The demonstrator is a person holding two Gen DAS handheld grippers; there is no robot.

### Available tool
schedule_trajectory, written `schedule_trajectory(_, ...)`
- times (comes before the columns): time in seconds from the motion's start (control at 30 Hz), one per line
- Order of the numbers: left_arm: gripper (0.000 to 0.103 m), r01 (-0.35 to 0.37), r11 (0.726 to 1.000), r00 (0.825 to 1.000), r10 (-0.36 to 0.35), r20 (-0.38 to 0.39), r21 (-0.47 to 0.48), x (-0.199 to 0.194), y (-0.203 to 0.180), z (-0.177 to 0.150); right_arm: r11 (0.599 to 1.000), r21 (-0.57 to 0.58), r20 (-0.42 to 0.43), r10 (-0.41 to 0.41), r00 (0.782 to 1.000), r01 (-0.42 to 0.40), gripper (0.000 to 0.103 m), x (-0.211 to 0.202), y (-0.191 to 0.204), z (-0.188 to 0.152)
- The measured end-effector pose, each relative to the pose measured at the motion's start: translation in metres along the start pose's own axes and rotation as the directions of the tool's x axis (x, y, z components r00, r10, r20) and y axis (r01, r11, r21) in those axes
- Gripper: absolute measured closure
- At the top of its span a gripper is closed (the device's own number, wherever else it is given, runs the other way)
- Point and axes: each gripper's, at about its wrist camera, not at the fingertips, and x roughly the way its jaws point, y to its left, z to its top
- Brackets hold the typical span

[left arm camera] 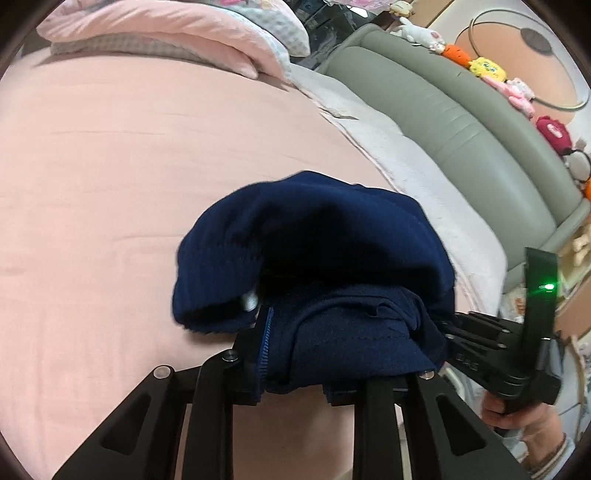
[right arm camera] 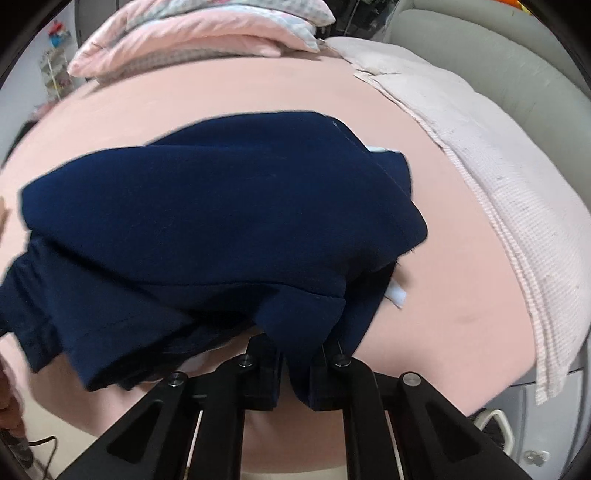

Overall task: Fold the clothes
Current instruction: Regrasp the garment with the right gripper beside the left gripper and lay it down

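A navy blue garment (left arm camera: pixel 314 240) lies bunched on the pink bed sheet (left arm camera: pixel 110 184). My left gripper (left arm camera: pixel 343 350) is shut on its near edge, and cloth drapes over the right finger. In the left wrist view my right gripper (left arm camera: pixel 448 326) reaches into the garment's right side, held by a person's hand (left arm camera: pixel 517 417). In the right wrist view the garment (right arm camera: pixel 203 203) spreads wide across the sheet (right arm camera: pixel 443 277), a white label (right arm camera: pixel 397 295) showing at its right edge. There my right gripper (right arm camera: pixel 295 354) is shut on a fold of the near hem.
Folded pink bedding (left arm camera: pixel 166 33) is stacked at the far side of the bed. A pale waffle blanket (right arm camera: pixel 498 184) runs along the right edge, beside a grey padded headboard (left arm camera: pixel 461 122) topped with plush toys (left arm camera: pixel 487 68). A hand (right arm camera: pixel 7 398) shows at the left edge.
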Motion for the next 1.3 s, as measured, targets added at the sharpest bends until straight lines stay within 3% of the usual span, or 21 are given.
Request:
schedule_trajectory(0.2, 0.083, -0.078, 0.997, 0.997, 0.078, 0.017, 0.029, -0.012, 0.002, 0.004, 0.997, -0.058, 0.019, 0.045, 0.999, -0.044, 0.095, -0.005, 0.023, 0.003)
schedule_trajectory(0.33, 0.083, -0.093, 0.996, 0.995, 0.092, 0.03, 0.016, -0.02, 0.011, 0.004, 0.994, -0.091, 0.032, 0.068, 0.997, -0.065, 0.095, -0.01, 0.038, 0.005)
schedule_trajectory(0.5, 0.083, -0.179, 0.984, 0.983, 0.179, -0.036, 0.006, -0.027, 0.025, 0.003, 0.99, -0.093, 0.029, 0.112, 0.993, -0.108, 0.095, -0.017, 0.046, 0.008)
schedule_trajectory(0.57, 0.083, -0.254, 0.967, 0.962, 0.253, -0.101, 0.008, -0.025, 0.031, 0.003, 0.987, -0.083, 0.031, 0.142, 0.989, -0.139, 0.095, -0.021, 0.048, 0.01)
schedule_trajectory(0.67, 0.083, -0.266, 0.964, 0.957, 0.267, -0.114, 0.025, -0.029, 0.033, 0.001, 0.981, -0.081, 0.033, 0.182, 0.983, -0.179, 0.095, -0.027, 0.054, 0.013)
schedule_trajectory(0.83, 0.083, -0.296, 0.955, 0.948, 0.297, -0.115, 0.03, -0.035, 0.036, -0.001, 0.97, -0.161, 0.027, 0.186, 0.982, -0.18, 0.095, -0.037, 0.081, 0.017)
schedule_trajectory(1.3, 0.083, -0.294, 0.956, 0.953, 0.292, -0.083, -0.01, -0.062, 0.053, 0.007, 0.943, -0.132, 0.028, 0.313, 0.949, -0.307, 0.095, -0.06, 0.099, 0.036)
